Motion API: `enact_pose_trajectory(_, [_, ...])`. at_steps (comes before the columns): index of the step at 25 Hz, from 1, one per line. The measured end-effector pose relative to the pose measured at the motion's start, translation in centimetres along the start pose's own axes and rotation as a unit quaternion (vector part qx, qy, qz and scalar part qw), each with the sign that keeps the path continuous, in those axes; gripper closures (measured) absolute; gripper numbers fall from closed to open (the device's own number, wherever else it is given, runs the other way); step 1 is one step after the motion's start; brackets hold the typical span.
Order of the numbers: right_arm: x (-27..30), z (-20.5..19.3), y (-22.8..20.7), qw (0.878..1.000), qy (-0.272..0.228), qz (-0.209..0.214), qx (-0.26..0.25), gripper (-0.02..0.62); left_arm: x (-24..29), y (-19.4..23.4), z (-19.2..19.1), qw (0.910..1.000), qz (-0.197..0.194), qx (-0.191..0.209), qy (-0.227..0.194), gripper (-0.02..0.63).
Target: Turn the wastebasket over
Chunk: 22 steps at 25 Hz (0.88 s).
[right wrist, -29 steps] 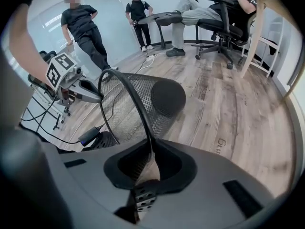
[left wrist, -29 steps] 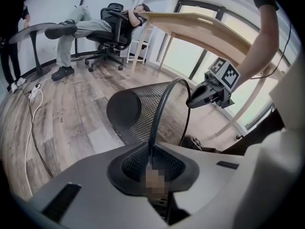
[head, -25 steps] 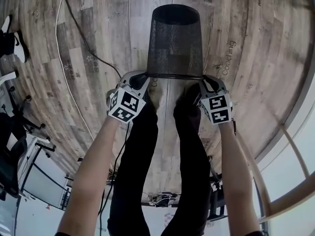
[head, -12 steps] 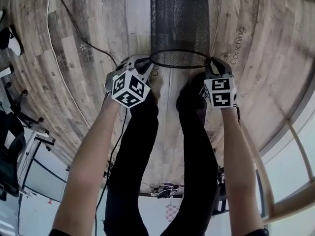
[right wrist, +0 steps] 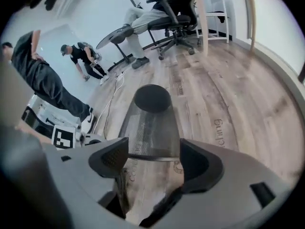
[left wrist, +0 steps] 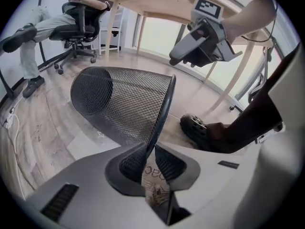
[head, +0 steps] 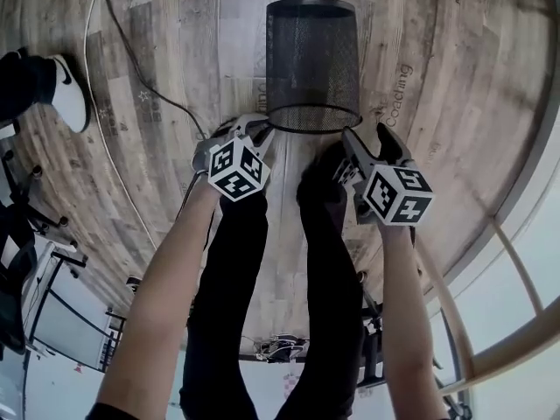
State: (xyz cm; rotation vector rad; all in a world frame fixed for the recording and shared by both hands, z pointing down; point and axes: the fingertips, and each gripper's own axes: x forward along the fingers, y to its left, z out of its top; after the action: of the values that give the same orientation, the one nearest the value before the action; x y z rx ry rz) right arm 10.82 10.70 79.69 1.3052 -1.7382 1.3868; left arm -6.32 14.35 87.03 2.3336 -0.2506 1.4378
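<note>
So the black mesh wastebasket (head: 312,59) is lying tipped over, straight out in front of both tools. Its long axis runs directly away from them: the open mouth faces back toward the jaws and the closed base (head: 311,9) is at the far end. From the left gripper view that base sits further out and off to the left, with the lower wall close to the wood floor (head: 175,103). Can't tell if it actually touches.

The left gripper (head: 259,135) is clamped on the rim (left wrist: 164,109) at its own side of the mouth. The wire edge runs right down between the two pads (left wrist: 131,163), which are squeezed onto it.

The right gripper (head: 367,145) is just off the other side of the rim, not touching it. Its jaws have just been opening and stand wide apart with nothing pinched. In the right gripper view the rim shows across the gap, a little beyond the pads (right wrist: 110,157).

The person's dark shoes (head: 322,169) sit just behind the rim, between the two grippers.
</note>
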Motion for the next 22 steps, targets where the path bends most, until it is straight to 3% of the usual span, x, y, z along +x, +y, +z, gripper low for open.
enact_pose_trajectory(3, [2.2, 0.7, 3.2, 0.999, 0.031, 0.009, -0.042, 0.255, 0.2, -0.3, 0.5, 1.0, -0.006, -0.005, -0.002, 0.543])
enact_pose_trajectory(7, [4.7, -0.7, 4.0, 0.993, 0.081, -0.025, -0.08, 0.248, 0.3, -0.7, 1.1, 0.9998, -0.01, -0.008, -0.012, 0.541])
enact_pose_trajectory(9, [4.9, -0.8, 3.7, 0.992, 0.08, -0.04, -0.091, 0.247, 0.3, -0.7, 1.3, 0.9997, -0.014, -0.007, -0.018, 0.54])
enact_pose_trajectory(16, [4.9, -0.9, 3.0, 0.993, 0.081, -0.03, -0.083, 0.244, -0.9, -0.5, 1.7, 0.9988, -0.045, 0.007, -0.018, 0.532])
enact_pose_trajectory(20, [4.9, -0.9, 2.8, 0.993, 0.087, -0.027, -0.081, 0.242, -3.0, 4.0, 3.7, 0.9985, -0.037, 0.011, -0.038, 0.522])
enact_pose_trajectory(22, [4.9, -0.9, 2.9, 0.993, 0.086, -0.026, -0.081, 0.241, -3.5, 7.8, 5.6, 0.9982, -0.033, 0.007, -0.051, 0.459])
